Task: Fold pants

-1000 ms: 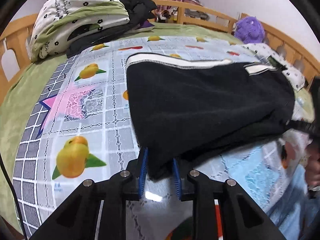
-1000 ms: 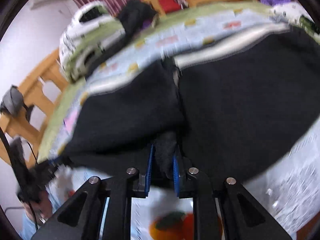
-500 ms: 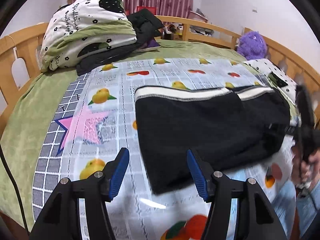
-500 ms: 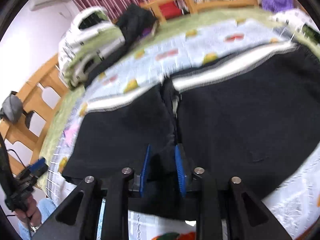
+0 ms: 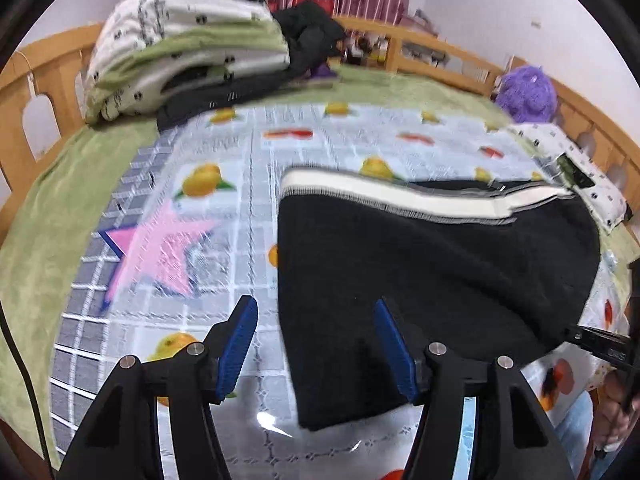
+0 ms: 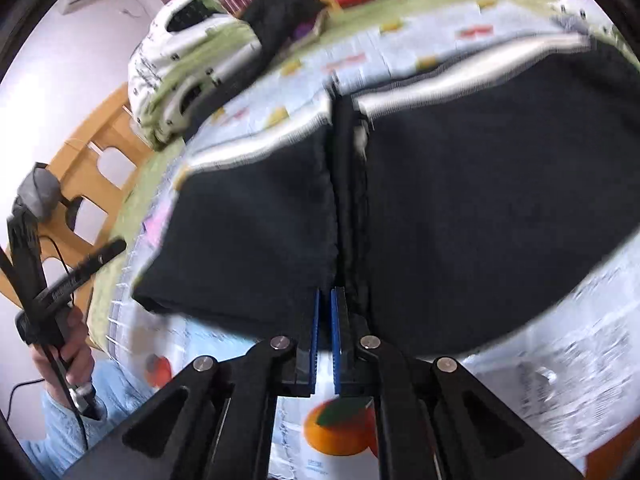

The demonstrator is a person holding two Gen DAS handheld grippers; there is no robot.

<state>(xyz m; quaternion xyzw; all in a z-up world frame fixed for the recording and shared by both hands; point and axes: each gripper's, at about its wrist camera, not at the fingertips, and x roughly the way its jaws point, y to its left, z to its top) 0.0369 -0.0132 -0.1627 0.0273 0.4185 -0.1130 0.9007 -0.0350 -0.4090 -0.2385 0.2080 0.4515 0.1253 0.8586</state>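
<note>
**Pants folded on the bed, left tongs let go, right tongs pinched shut**

Black pants [image 5: 432,276] lie folded flat on the fruit-print sheet [image 5: 224,208] of the bed, filling the centre and right of the left wrist view. White waistband strip [image 5: 384,196] runs along the upper edge of the cloth.

Left tongs [image 5: 316,344]: spread. Jaws have just been opening. The lower left corner of the pants sits in the gap between the blue pads [image 5: 236,348], but neither pad presses on it.

Right tongs [image 6: 325,332]: pressed together, jaws have just been closing. They sit at the near edge of the pants [image 6: 480,208], bottom centre of the right wrist view, right at the vertical fold line. Only a thin slit shows between the pads; I cannot tell whether any cloth is caught in it. Frame is motion-blurred.

Around it: stacked quilt [image 5: 184,44] and dark clothes [image 5: 308,36] at upper left of the left view, purple plush toy [image 5: 528,92] at upper right, wooden bed rail [image 5: 440,56] behind. The hand [image 6: 68,356] gripping the left tool's handle shows at lower left of the right view.
</note>
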